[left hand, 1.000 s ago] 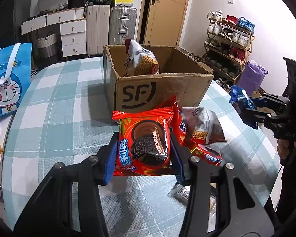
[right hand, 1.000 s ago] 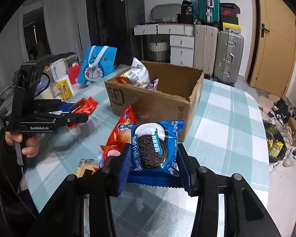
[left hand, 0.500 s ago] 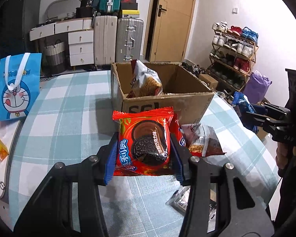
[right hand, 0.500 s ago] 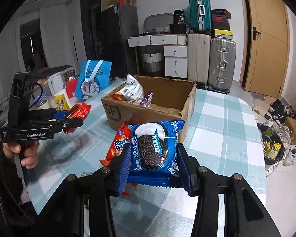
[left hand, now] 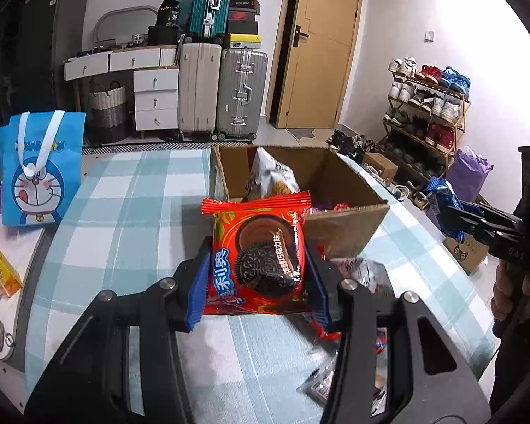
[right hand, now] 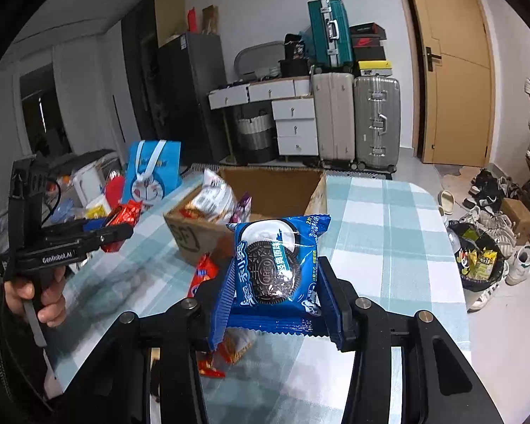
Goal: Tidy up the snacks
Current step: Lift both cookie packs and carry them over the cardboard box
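- Left wrist view: the checked table [left hand: 130, 212] bears an open cardboard box [left hand: 339, 226] with a crisp bag [left hand: 275, 176] standing inside.
- A blue cartoon bag [left hand: 40, 169] stands at the table's left edge.
- The left gripper [left hand: 259, 282] pinches a red Oreo packet [left hand: 261, 258] between its pads, held above the table, in front of the box.
- The right gripper [right hand: 277, 304] clamps a blue Oreo packet [right hand: 275, 268], also raised, near the box's front corner.
- Loose snack packets [right hand: 203, 272] lie on the table below.
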Motion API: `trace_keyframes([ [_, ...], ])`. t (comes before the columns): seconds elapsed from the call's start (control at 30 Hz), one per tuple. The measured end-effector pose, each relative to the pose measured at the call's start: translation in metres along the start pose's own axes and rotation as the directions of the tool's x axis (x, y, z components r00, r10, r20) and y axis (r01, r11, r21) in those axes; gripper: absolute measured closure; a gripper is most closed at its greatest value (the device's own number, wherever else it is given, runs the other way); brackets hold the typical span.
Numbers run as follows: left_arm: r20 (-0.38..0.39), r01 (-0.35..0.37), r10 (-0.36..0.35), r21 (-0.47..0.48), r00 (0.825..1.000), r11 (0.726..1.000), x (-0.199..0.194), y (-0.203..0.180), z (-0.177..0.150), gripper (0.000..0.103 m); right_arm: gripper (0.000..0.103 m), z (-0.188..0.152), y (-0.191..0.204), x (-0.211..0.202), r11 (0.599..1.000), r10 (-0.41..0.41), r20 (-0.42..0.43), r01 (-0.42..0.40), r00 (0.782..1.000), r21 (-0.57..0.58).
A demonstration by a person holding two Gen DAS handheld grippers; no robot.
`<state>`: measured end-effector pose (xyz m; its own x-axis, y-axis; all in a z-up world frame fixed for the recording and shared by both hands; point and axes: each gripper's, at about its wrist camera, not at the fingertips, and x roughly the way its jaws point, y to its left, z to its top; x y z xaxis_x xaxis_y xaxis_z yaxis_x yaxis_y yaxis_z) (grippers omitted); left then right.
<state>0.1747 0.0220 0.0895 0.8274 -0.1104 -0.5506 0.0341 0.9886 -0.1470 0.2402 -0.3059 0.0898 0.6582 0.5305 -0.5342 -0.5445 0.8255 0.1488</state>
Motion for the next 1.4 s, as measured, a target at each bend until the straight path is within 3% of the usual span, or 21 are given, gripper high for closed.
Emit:
trace_keyframes([
  [0.53,0.068,-0.063,0.061,0.022,0.996,0.998,0.02,-0.001,0.047,0.058,0.058,0.028,-0.007,0.018,1.0,0.007,0.033,-0.008,0.999,0.027],
  [0.9,0.06,-0.09,0.089,0.012,0.994,0.996,0.056,0.006,0.069,0.058,0.058,0.051,-0.001,0.043,0.999,0.027,0.035,-0.028,0.999,0.025],
  [1.4,0.028,-0.112,0.111,0.018,0.993,0.994,0.112,0.01,0.074,0.058,0.058,0.065,-0.007,0.081,0.997,0.051,0.026,-0.052,0.998,0.059],
])
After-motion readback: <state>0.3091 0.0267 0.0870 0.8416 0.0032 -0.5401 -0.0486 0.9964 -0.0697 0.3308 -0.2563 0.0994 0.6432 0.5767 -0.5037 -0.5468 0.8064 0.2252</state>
